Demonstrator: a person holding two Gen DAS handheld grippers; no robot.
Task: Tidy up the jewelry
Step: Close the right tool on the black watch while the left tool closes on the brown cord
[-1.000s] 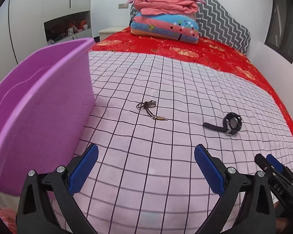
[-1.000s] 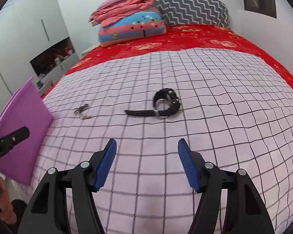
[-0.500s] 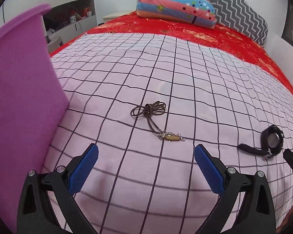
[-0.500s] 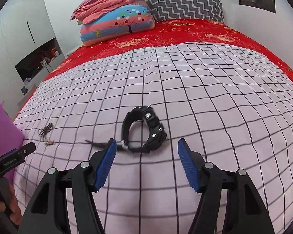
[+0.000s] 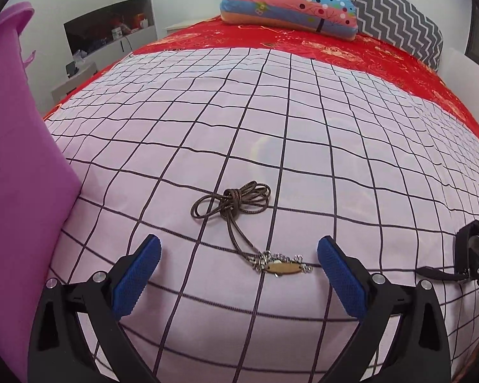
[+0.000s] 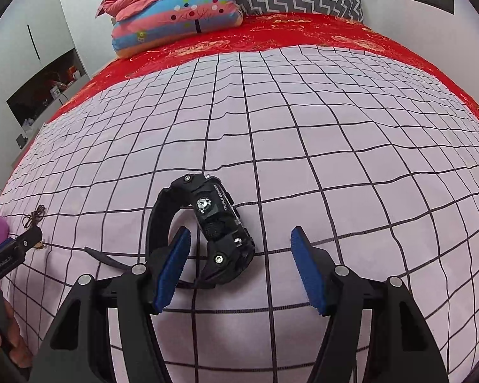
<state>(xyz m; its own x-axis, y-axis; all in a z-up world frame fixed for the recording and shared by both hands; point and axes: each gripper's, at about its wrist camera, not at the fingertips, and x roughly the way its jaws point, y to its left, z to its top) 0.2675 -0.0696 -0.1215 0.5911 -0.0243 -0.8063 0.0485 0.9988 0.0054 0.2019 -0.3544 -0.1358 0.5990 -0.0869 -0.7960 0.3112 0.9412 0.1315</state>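
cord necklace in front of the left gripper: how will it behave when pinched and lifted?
Likely floppy: the necklace is thin brown cord lying in loose loops, so it should dangle and could uncoil. Probably light; it barely dents the checked sheet. The small pendant and chain at its near end would probably swing below a cord grip by the left gripper.

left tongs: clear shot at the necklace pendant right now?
Probably yes. The left tongs stand open with the necklace pendant lying flat on the checked sheet between the pads; nothing covers it. The purple bin sits off to the side.
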